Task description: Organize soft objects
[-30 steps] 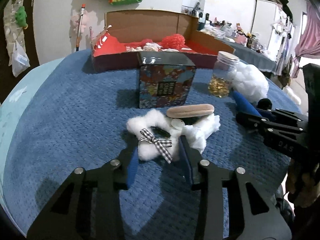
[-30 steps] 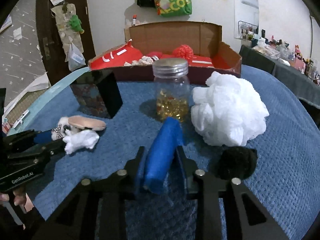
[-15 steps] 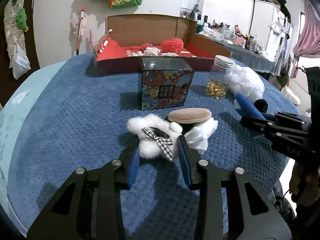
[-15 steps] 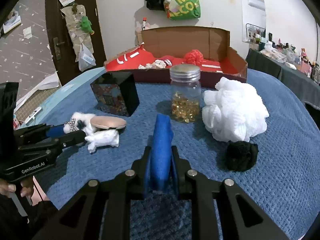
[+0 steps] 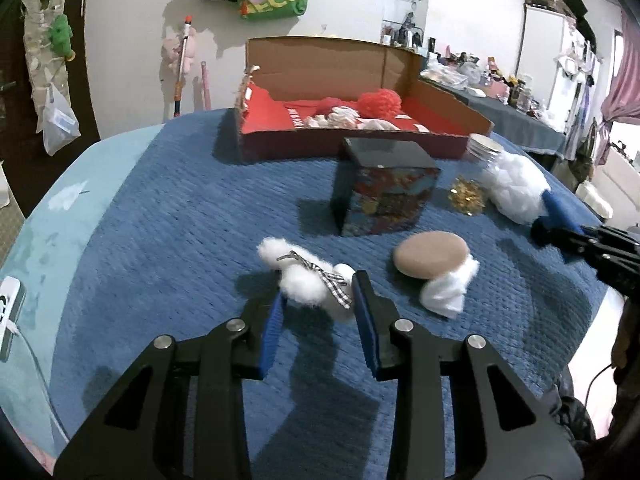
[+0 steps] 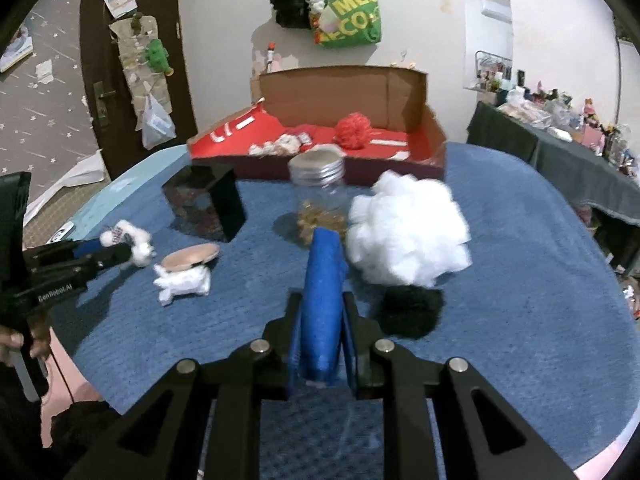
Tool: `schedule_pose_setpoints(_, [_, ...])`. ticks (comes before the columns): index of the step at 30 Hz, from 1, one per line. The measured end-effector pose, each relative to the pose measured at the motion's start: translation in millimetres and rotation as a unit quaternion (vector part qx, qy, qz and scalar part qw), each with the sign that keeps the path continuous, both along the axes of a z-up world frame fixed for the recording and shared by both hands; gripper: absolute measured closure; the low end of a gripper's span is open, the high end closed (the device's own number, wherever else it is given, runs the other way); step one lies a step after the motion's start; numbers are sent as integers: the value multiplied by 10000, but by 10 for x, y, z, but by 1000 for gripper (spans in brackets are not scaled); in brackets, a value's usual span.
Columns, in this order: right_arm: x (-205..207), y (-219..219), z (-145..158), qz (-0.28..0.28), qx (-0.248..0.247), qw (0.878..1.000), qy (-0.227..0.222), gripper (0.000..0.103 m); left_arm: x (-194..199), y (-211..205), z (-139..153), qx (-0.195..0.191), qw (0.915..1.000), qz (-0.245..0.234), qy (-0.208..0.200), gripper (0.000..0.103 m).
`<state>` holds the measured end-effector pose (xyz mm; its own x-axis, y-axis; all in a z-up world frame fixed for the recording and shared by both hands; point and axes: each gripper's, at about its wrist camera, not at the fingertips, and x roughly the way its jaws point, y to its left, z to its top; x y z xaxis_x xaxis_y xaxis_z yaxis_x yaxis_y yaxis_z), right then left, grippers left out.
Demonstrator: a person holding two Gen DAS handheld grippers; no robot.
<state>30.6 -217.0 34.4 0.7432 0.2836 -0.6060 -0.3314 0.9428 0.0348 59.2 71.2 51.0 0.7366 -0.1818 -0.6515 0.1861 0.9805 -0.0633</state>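
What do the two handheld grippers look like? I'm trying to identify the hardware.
Both are matte black: the left gripper and the right gripper each have two angular fingers with triangular cut-outs, silver round bolts at the pivots and blue pads inside the tips. In the right wrist view, the left gripper's side carries small white lettering, roughly "GenRobot.AI".

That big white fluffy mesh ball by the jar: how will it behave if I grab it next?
The white mesh ball looks like loose bunched netting, so it will probably squash a lot between the pads and feel very light. Its ruffles could snag or slip, so pinch deep. It sits against the jar, so a sideways push might nudge it.
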Motion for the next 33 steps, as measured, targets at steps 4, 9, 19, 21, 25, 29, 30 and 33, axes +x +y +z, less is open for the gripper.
schedule_pose_setpoints(4, [48,-106,55,-160,-101,9998,-45,84,121,85,-11,-51,9999,16,96,72])
schedule_pose_setpoints(9, [146,-211,155,-315,-208,9992,-105,84,212,105,12,-128,9998,-45,165,75])
schedule_pose_setpoints(19, [272,-308,348,-458,-253,9983,-240,83,404,99,104,-159,9994,-221,235,89])
schedule_pose_setpoints(21, [278,-315,353,-457,-235,9984,-236,83,415,110,87,-180,9992,-207,278,89])
schedule_pose_setpoints(25, [270,-326,322,-446,-179,9986,-197,83,400,189,11,-199,9992,-48,336,89])
schedule_pose_setpoints(29, [202,-317,216,-235,121,9996,18,81,353,269,-75,-303,9986,21,436,82])
schedule_pose_setpoints(30, [177,-281,180,-179,117,9998,37,79,347,287,-89,-303,9986,64,438,81])
schedule_pose_setpoints(33, [115,-121,49,33,42,9999,104,66,327,346,-138,-307,9984,212,428,60])
